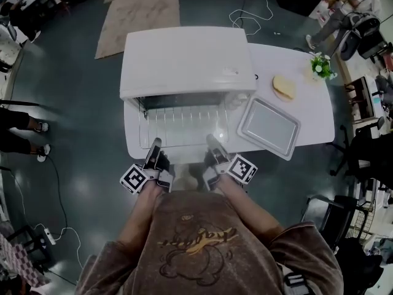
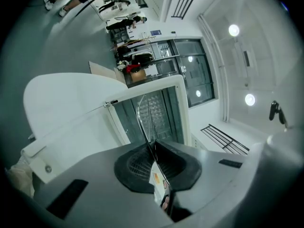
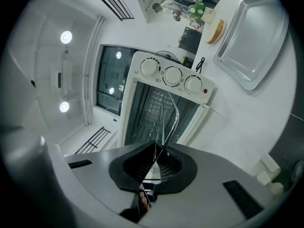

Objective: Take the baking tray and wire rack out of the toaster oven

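The white toaster oven (image 1: 184, 60) stands on a white table (image 1: 319, 121) with its door folded down toward me. The wire rack (image 1: 181, 125) is partly out of the oven and lies over the open door. My left gripper (image 1: 153, 149) is shut on the rack's front edge at its left, and my right gripper (image 1: 214, 143) is shut on it at its right. In the left gripper view the rack's wire (image 2: 145, 118) runs edge-on between the pads of the left gripper (image 2: 154, 146). The right gripper (image 3: 159, 151) likewise pinches the wire (image 3: 168, 113). The baking tray (image 1: 268, 126) (image 3: 254, 42) lies empty on the table, right of the oven.
A piece of bread (image 1: 284, 87) and a small potted plant (image 1: 320, 66) sit at the table's far right. Three knobs (image 3: 172, 75) line the oven's front. A person's legs (image 1: 18, 134) stand at the left, another person (image 1: 350, 11) sits at top right. Cardboard (image 1: 141, 17) lies beyond the table.
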